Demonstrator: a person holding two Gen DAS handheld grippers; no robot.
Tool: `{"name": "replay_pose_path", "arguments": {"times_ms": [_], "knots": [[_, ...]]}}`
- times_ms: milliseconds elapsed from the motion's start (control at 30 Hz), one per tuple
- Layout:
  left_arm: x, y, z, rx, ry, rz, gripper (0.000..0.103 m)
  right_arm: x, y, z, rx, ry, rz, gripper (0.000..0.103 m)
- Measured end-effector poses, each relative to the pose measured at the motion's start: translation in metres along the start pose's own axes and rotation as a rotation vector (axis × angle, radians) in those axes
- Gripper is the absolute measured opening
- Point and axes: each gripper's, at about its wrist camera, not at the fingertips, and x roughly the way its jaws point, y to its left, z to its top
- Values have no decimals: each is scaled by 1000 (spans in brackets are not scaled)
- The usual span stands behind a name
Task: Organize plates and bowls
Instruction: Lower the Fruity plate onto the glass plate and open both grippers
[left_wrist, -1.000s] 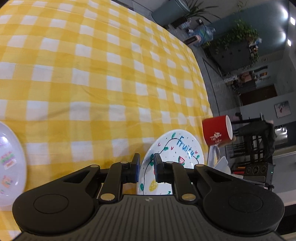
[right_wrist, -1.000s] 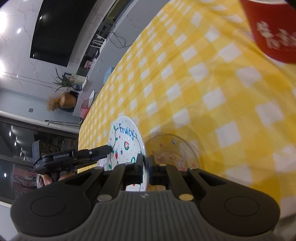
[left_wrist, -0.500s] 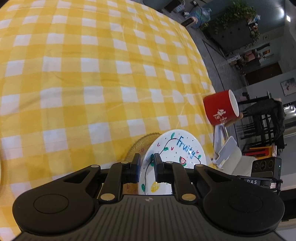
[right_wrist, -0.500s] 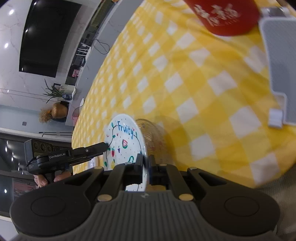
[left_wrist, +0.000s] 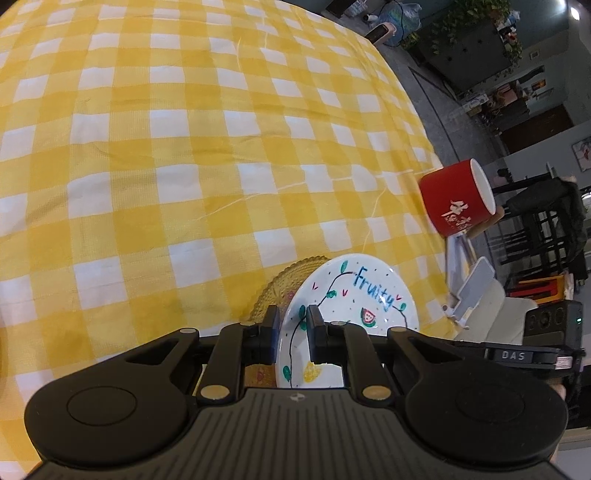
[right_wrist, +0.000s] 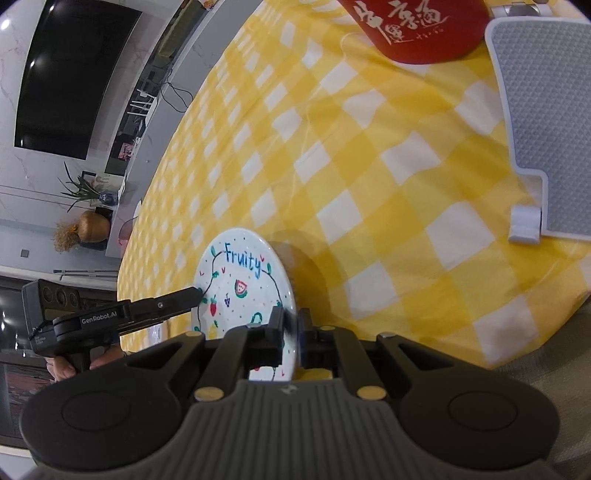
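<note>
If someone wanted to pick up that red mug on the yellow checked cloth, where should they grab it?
Probably by the wall at the rim. The red mug stands near the tablecloth's edge with its white mouth open, and no handle shows. One finger could go inside and one outside, coming down from above. Its straight side would also suit a sideways squeeze.

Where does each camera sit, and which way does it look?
Left wrist: sits on the left gripper, looks down over the checked cloth; its fingers clamp the plate.
Right wrist: sits on the right gripper, looks down across the cloth; shows the left gripper and a hand.
Both share the plate, the red cup and the grey rack.
</note>
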Motion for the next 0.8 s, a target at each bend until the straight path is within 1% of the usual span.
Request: {"name": "replay_pose_path", "arguments": {"times_ms": [100, 200, 333, 600, 733, 800], "knots": [[2, 1, -1, 3, 7, 18, 16, 3, 0, -1, 0, 0, -12, 5], [4, 1, -1, 4, 8, 18, 16, 7, 1, -1, 3, -1, -30, 6], [5, 0, -1, 9, 6, 23, 16, 7, 0, 0, 16, -13, -29, 6], [-5, -7, 0, 45, -28, 58, 18, 12, 11, -8, -36, -28, -59, 8], [-9, -3, 1, 27, -32, 41, 18, 17, 13, -8, -35, -36, -66, 9], [-9, -3, 2, 33, -32, 52, 18, 18, 15, -8, -35, -46, -69, 9]]}}
